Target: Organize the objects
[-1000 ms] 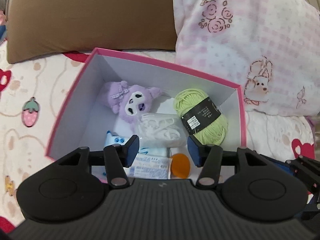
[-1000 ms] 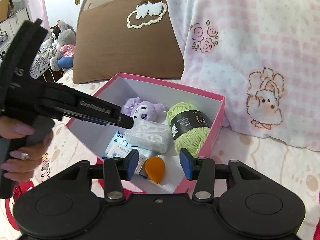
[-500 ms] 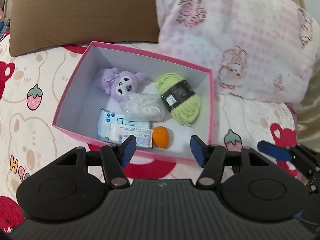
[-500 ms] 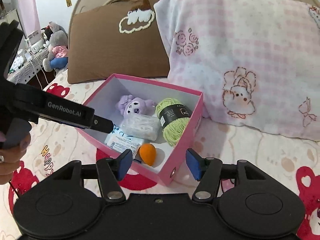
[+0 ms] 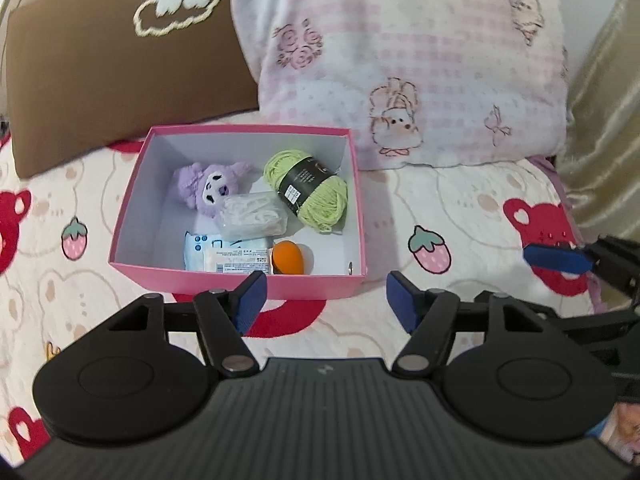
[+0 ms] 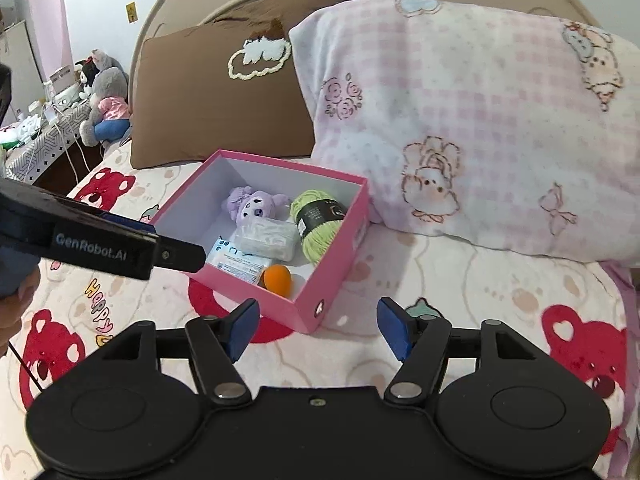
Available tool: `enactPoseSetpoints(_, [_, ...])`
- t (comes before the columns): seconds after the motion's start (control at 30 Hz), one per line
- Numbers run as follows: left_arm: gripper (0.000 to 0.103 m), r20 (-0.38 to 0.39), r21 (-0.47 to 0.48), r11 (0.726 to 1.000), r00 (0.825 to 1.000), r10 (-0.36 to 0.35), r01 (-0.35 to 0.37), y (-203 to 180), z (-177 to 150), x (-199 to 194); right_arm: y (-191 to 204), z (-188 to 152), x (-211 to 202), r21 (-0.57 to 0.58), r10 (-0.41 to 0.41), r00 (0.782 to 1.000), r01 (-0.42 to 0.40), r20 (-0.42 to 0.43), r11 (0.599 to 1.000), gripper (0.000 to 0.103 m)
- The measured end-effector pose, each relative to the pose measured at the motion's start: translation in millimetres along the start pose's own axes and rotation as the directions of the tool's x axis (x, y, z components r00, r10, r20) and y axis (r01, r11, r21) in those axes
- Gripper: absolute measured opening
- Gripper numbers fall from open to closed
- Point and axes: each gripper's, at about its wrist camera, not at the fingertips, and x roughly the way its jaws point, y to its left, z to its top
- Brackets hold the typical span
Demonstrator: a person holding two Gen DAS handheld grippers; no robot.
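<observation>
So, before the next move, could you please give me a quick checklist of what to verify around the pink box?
1. Left gripper empty, jaws apart: ok.
2. Right gripper empty, jaws apart: ok.
3. Both grippers outside the pink cardboard box, short of its near wall: ok.
4. All in the box: purple plush toy, green yarn ball with black label, clear plastic packet, blue-and-white wipes pack, orange egg-shaped sponge: ok.
5. Box flat on the patterned bedspread, not tilted: ok.
6. Lid for the box within reach: cannot tell, none in view.
</observation>
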Motion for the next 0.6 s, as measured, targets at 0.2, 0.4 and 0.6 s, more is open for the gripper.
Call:
enactPoseSetpoints(0.2, [0.07, -0.03, -0.009, 1.0, 1.0, 0.005, -0.005, -9.5, -13.3, 2.9, -7.3, -13.6, -13.6, 0.019, -0.025, 1.0, 0.025, -0.006, 1.0, 0.072])
enactPoseSetpoints(0.4, [0.07, -0.011, 0.013, 1.0, 1.0, 0.019, -0.019, -25.0, -28.1, -4.1, -13.0, -27.4, -24.0, 0.029, -0.062, 0.998, 0.062, -0.006, 0.998, 0.076])
enactPoseSetpoints(0.6, [0.073, 0.008, 0.038, 0.999, 1.0, -0.01, 0.01, -41.7, -39.5, -11.4, -19.2, -40.0, -29.9, 0.058, -0.079, 0.997, 0.079, -0.015, 0.995, 0.081])
